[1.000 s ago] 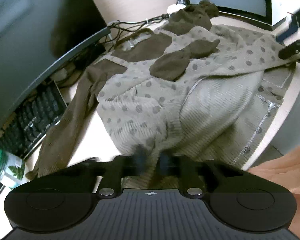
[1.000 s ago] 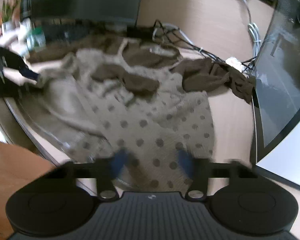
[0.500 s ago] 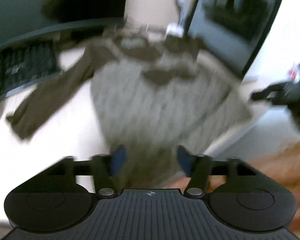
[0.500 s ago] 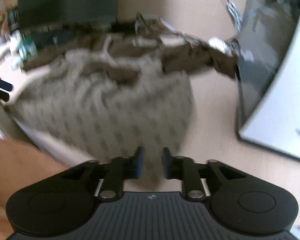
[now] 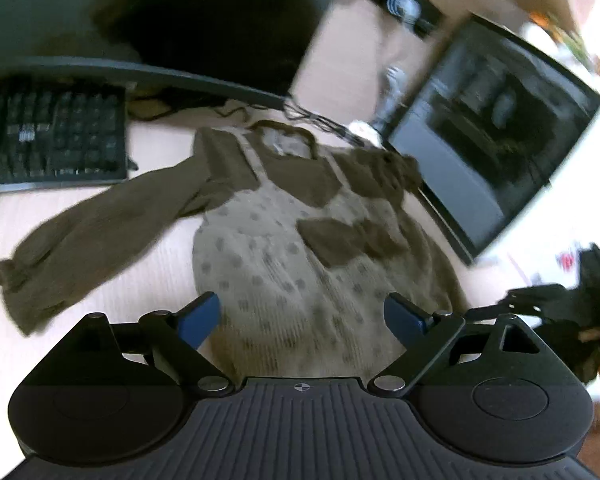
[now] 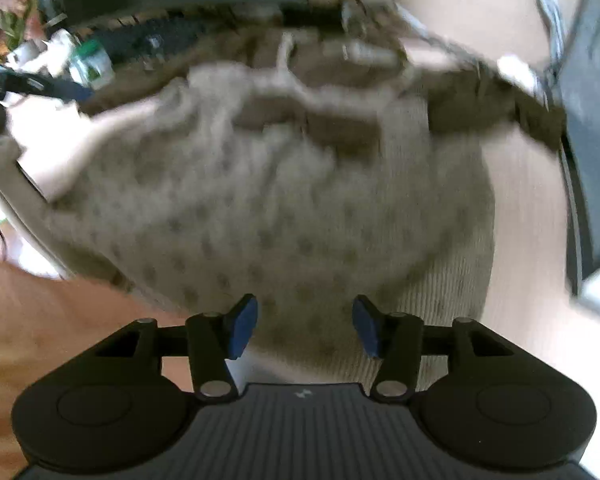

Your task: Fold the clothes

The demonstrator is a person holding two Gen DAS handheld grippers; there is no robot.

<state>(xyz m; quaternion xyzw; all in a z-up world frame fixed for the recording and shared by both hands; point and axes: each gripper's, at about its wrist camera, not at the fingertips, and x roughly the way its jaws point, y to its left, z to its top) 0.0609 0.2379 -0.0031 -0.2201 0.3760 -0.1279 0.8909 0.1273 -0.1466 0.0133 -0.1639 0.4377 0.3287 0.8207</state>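
A grey-beige knit dress (image 5: 284, 272) with darker polka dots, dark brown sleeves and a brown bow lies spread flat on the light desk, collar towards the back. Its left sleeve (image 5: 80, 248) stretches out to the left. My left gripper (image 5: 302, 320) is open and empty, above the dress's lower hem. In the right wrist view the same dress (image 6: 300, 208) is blurred; my right gripper (image 6: 304, 330) is open and empty over the hem's right part. The right gripper also shows in the left wrist view (image 5: 556, 312) at the far right.
A black keyboard (image 5: 48, 136) lies at the back left under a dark monitor (image 5: 180, 20). A second monitor (image 5: 488, 148) stands at the right, close to the dress. Cables (image 5: 324, 120) run behind the collar. A green-capped bottle (image 6: 94, 64) stands at the left.
Both grippers let go of the dress hem and opened. The dress went from bunched and folded over to spread flat. Both grippers pulled back towards the desk's front edge.
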